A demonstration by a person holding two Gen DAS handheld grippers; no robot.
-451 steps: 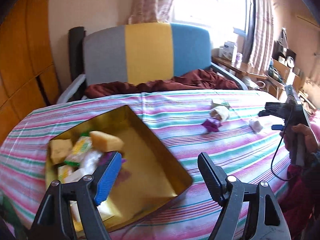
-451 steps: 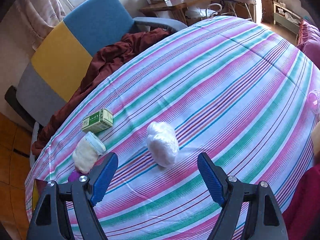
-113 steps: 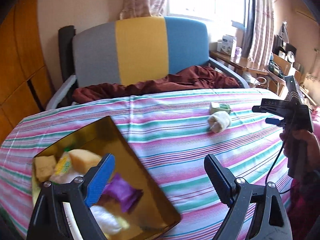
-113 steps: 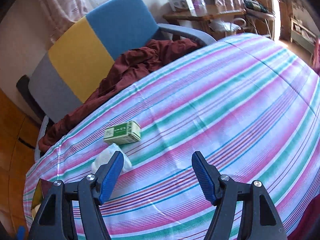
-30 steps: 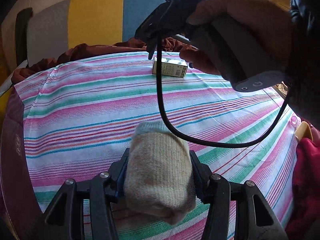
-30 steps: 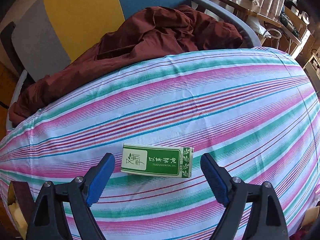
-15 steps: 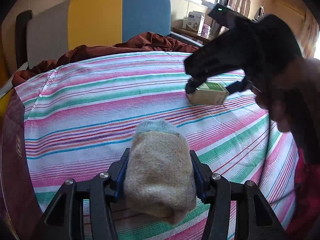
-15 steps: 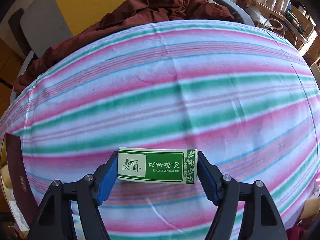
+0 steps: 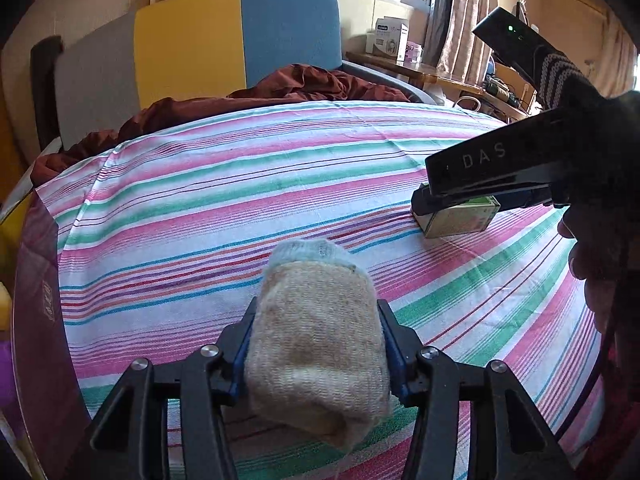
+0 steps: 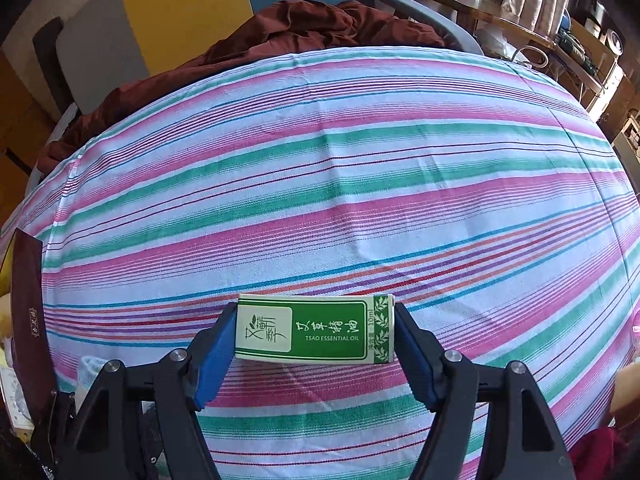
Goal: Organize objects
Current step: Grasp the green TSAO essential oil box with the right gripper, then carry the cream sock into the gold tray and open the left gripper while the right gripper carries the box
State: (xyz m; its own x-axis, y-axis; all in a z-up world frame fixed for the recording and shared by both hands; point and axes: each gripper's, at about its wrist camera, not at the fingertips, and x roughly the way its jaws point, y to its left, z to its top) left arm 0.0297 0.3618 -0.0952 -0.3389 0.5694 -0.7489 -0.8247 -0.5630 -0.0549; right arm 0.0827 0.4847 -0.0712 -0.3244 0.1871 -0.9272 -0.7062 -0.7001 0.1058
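My left gripper (image 9: 316, 344) is shut on a rolled beige sock (image 9: 316, 344) with a pale blue cuff, held just above the striped cloth. My right gripper (image 10: 314, 334) is shut on a small green and white essential oil box (image 10: 314, 334), gripped by its two short ends and held just above the cloth. In the left wrist view the right gripper (image 9: 456, 204) shows at the right with the box (image 9: 460, 220) in it. The dark red edge of the storage box (image 9: 36, 280) shows at the far left; it also shows in the right wrist view (image 10: 26, 300).
The striped tablecloth (image 10: 340, 200) covers the round table. A grey, yellow and blue chair (image 9: 192, 52) with a dark red blanket (image 9: 304, 84) stands behind the table. A cluttered side table (image 9: 420, 68) is at the back right.
My right gripper closed on the green box and has carried it toward the right of the table. My left gripper keeps hold of the sock, almost still.
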